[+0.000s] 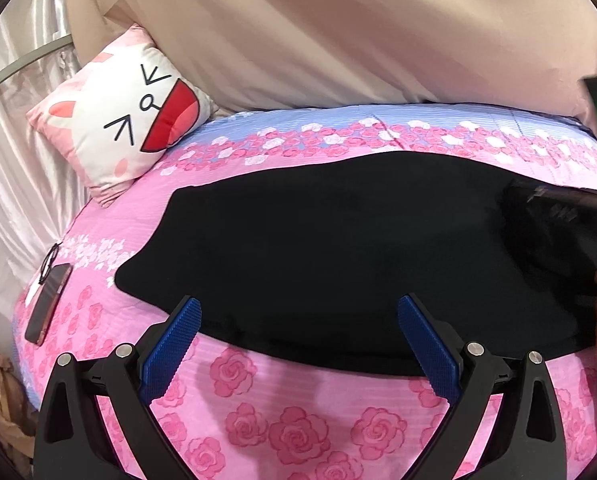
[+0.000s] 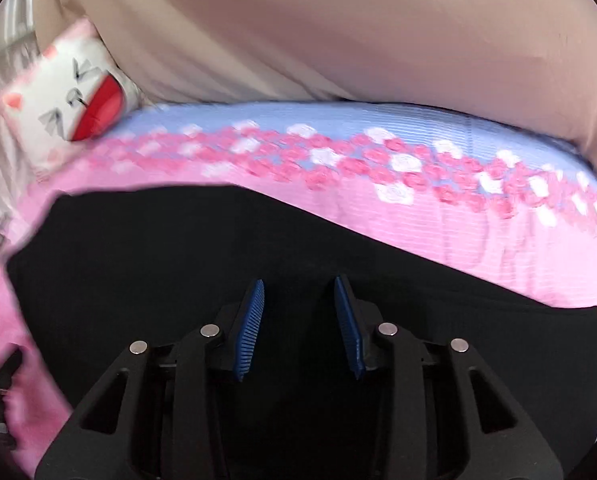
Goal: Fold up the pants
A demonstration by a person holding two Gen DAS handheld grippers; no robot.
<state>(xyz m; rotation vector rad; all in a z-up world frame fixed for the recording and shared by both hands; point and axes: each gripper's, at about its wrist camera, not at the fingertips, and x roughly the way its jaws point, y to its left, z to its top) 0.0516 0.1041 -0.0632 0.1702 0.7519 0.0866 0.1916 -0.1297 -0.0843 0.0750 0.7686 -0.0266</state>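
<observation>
A home bedroom is indicated. A bed is seen, covered by a pink and blue rose-print bedsheet (image 1: pixel 298 432). A cat-face cushion (image 1: pixel 130 120) is propped at the bed's far left corner. A phone (image 1: pixel 47 304) and glasses (image 1: pixel 49 258) are laid near the left edge. Satin, probably a curtain (image 1: pixel 14 160), is hung behind; the view there is distorted.
</observation>
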